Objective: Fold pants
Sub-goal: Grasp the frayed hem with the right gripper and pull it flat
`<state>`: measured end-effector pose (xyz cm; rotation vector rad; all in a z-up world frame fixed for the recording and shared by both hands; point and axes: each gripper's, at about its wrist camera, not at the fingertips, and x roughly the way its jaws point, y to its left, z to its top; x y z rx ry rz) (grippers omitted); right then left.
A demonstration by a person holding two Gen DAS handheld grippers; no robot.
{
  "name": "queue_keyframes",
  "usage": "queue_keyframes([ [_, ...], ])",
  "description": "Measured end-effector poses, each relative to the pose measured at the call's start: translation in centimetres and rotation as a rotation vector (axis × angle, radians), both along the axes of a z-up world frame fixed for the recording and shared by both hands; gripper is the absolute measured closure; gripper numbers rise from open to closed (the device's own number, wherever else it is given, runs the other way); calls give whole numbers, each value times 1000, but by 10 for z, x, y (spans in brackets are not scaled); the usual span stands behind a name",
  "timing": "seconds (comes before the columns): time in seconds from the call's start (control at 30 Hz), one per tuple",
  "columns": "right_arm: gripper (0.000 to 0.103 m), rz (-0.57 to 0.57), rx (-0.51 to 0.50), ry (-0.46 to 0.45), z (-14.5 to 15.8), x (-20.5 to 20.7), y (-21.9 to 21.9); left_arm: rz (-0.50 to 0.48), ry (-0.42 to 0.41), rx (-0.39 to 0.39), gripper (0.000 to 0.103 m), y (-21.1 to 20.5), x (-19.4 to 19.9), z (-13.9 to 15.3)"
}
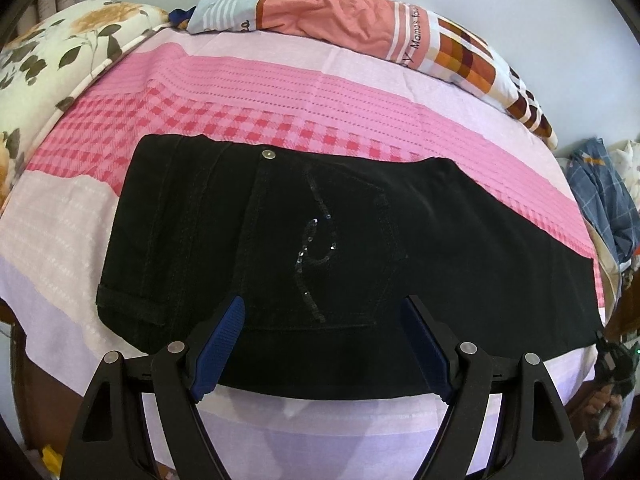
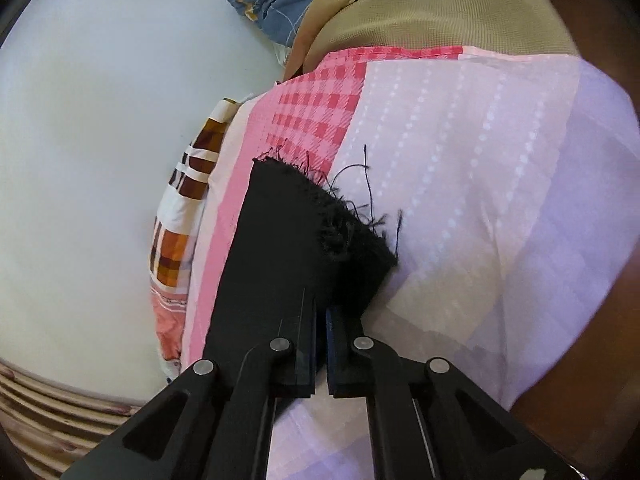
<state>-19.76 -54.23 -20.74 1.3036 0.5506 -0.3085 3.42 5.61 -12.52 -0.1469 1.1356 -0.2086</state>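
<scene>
Black pants (image 1: 304, 240) lie flat across the pink bed sheet, waist end to the left, a sequined back pocket (image 1: 320, 248) facing up, legs running right. My left gripper (image 1: 322, 306) is open, its blue-padded fingers (image 1: 224, 336) hovering over the near edge of the seat, holding nothing. In the right wrist view the frayed leg hem (image 2: 328, 216) lies on the sheet. My right gripper (image 2: 320, 312) is shut on the leg fabric just short of the hem.
The pink checked and lilac sheet (image 1: 224, 92) covers the bed. A pink and orange pillow (image 1: 360, 20) lies along the far edge, a floral quilt (image 1: 48, 60) at far left. Blue plaid clothes (image 1: 600, 200) pile at the right. A white wall (image 2: 100, 160) stands behind.
</scene>
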Motion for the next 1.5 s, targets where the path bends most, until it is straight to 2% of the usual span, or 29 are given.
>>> queue_keyframes([
  [0.07, 100, -5, 22, -8, -7, -2, -2, 9, -1, -3, 23, 2, 1, 0],
  [0.17, 99, -24, 76, -92, -12, -6, -5, 17, 5, -6, 23, 5, 2, -3],
  [0.27, 93, -126, 96, -168, -11, -30, -17, 20, 19, -10, 23, 7, 3, -6],
  [0.4, 91, -167, 72, -143, -10, -50, -29, 16, 16, -13, 23, 6, 2, -6],
  [0.43, 86, -160, 74, -137, -11, -50, -29, 14, 17, -16, 23, 6, 2, -7],
  [0.53, 59, -151, 74, -152, -14, -47, -27, 5, 28, -20, 23, 2, 3, -9],
  [0.57, 54, -142, 70, -136, -15, -43, -26, 1, 32, -21, 23, 1, 3, -10],
  [0.67, 53, -111, 76, -146, -17, -29, -23, -13, 32, -16, 23, -3, 1, -10],
  [0.83, 52, -32, 15, -132, -3, -7, -11, -21, 23, -13, 23, -4, -1, -8],
  [0.9, 55, -21, -18, -118, 3, -2, -9, -19, 27, -23, 23, -4, 0, -9],
  [0.93, 72, -10, -23, -106, 3, 1, -8, -17, 31, -27, 23, -3, 0, -10],
  [1.0, 92, 15, -39, -50, 1, 8, -4, -14, 37, -35, 23, -2, 0, -12],
  [1.07, 93, 9, -73, -33, 2, 9, 0, -15, 38, -36, 23, -1, 0, -12],
  [1.2, 92, 19, -58, -18, 0, 12, -3, -1, 32, -47, 23, 3, 0, -11],
  [1.3, 79, 11, -16, -50, -2, 15, -5, 6, 31, -53, 23, 8, 1, -12],
  [1.37, 77, 23, -24, -30, 2, 24, -2, 8, 32, -54, 23, 9, 1, -13],
  [1.4, 78, 31, -22, -19, 3, 28, -1, 9, 32, -53, 23, 9, 2, -13],
  [1.47, 94, 50, -32, 44, 4, 40, 2, 12, 25, -40, 23, 9, 2, -13],
  [1.5, 94, 47, -35, 46, 5, 41, 3, 20, 15, -16, 23, 9, 1, -12],
])
